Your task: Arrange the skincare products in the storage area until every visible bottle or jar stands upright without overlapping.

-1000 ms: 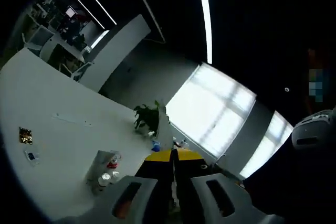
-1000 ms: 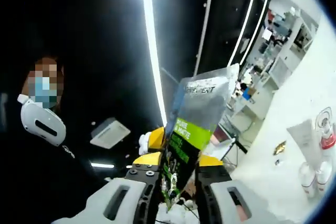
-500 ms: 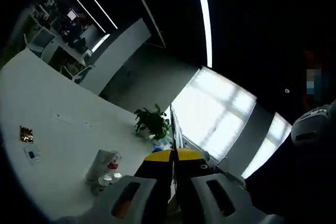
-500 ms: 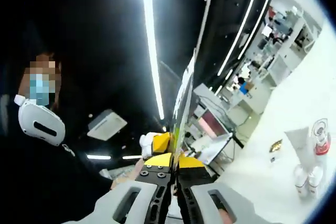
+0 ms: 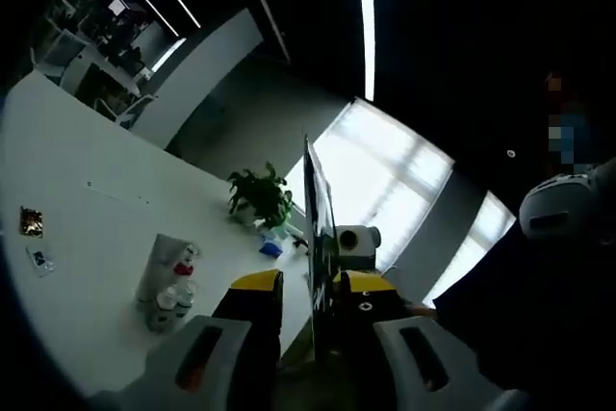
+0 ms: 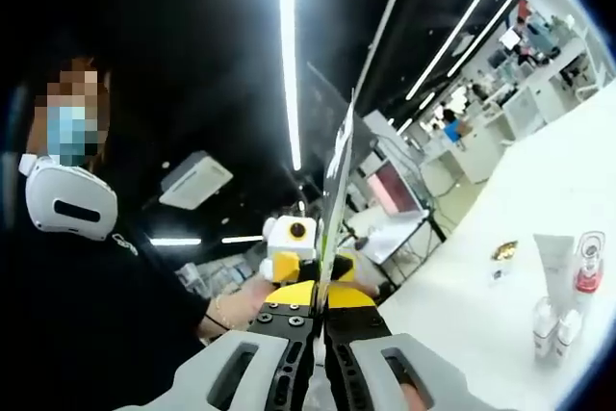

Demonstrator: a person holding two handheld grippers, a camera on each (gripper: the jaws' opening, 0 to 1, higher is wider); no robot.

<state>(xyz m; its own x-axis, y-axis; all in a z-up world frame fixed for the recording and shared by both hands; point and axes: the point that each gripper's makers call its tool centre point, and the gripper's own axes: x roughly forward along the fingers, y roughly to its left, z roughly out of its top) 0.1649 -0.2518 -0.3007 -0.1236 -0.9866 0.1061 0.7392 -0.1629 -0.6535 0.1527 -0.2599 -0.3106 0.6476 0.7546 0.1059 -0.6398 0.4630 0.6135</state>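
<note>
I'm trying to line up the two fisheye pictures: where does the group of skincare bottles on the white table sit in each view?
Left gripper view: skincare bottles at lower left, on the white table.
Right gripper view: the same cluster at the far right edge, lower half.
Shared landmark: the small gold packet lying on the table near them.

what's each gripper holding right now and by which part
The right gripper is shut on the bottom edge of a flat pouch, seen edge-on. The left gripper stands open around the same pouch, not clamping it.
</note>
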